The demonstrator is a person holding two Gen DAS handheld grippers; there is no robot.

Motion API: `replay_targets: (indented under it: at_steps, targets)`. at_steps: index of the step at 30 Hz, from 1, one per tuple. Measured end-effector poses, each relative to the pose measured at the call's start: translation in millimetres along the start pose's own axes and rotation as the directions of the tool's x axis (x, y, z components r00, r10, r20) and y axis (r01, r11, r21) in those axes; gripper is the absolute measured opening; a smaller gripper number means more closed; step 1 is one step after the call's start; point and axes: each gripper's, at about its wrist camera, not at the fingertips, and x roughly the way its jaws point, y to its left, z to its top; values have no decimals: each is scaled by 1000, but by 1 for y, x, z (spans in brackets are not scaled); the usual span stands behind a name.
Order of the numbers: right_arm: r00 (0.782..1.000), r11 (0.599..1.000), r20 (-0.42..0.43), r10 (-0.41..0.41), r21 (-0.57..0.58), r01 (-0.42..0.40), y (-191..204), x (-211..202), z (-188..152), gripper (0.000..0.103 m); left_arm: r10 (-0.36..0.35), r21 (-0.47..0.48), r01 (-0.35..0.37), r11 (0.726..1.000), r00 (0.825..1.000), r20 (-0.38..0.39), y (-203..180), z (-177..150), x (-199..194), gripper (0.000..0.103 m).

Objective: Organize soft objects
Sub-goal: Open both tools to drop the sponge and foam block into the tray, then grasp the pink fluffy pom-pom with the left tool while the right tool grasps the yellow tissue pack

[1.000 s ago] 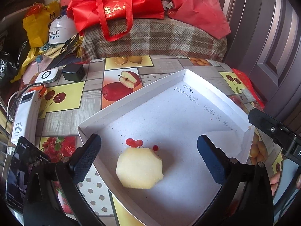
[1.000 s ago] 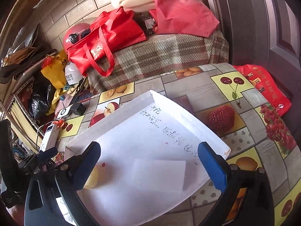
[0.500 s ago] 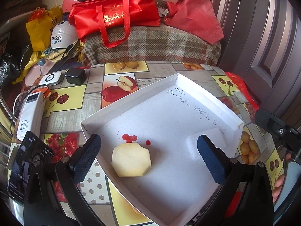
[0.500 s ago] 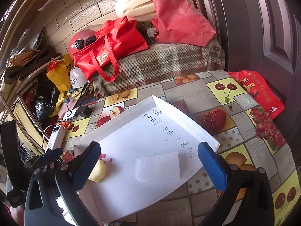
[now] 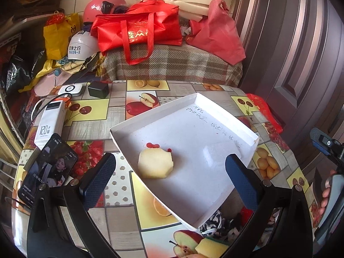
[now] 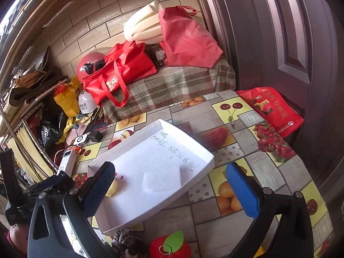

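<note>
Wide-apart right tool (image 6: pixel 172 190) — white foam (image 6: pixel 162 179) in tray (image 6: pixel 206 165)

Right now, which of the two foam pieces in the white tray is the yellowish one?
The thick many-sided foam piece by the red marks. The other, a flat white foam square, nearly blends into the tray.

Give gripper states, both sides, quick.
Left gripper: open, holding nothing, above the white tray.
Right gripper: open, holding nothing.
</note>
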Motion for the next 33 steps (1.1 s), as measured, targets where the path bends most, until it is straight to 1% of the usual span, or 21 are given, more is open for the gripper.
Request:
replay_targets:
  at_steps: [3,6,8,10,12,15,18,20,22,25,30,33]
  targets:
    - [999,999,14,-35,8,34,-15,-16,-2,103,-24,39,25,999,1000,-17,0,-15,-14,103]
    - [998,998,27,-57,21,56,-32,-32,-10,103,-69,83,74,994,996,-56,-5,-39,-26,103]
    - [998,998,21,-61,32,61,-44,-41,-20,103,-105,112,115,987,990,-89,-9,-59,-32,103]
    - [996,996,-17,-84,30,85,-56,-45,-34,103,-136,125,153,980,981,-135,-10,-80,-35,103]
    - [990,993,-77,-121,-2,121,-64,-43,-53,103,-150,129,176,976,970,-193,-9,-103,-33,103]
    - [974,982,-133,-186,-60,179,-73,-45,-83,103,-137,119,171,978,958,-252,-5,-132,-30,103]
    - [958,974,-179,-223,-87,210,-80,-46,-107,103,-130,102,164,981,952,-278,-1,-151,-31,103]
    - [949,971,-204,-239,-72,229,-89,-44,-116,103,-125,95,158,983,950,-287,2,-156,-31,103]
    - [943,966,-211,-257,-48,253,-100,-43,-119,103,-123,91,155,984,950,-287,4,-157,-30,103]
    - [927,957,-236,-291,-64,284,-111,-36,-122,103,-111,97,143,985,953,-280,4,-156,-28,103]
    - [909,951,-289,-300,-171,259,-104,-16,-137,101,-95,132,138,982,952,-292,-1,-153,-18,103]
    - [909,954,-314,-276,-205,219,-92,-6,-145,98,-105,173,164,971,946,-308,-12,-150,-9,103]
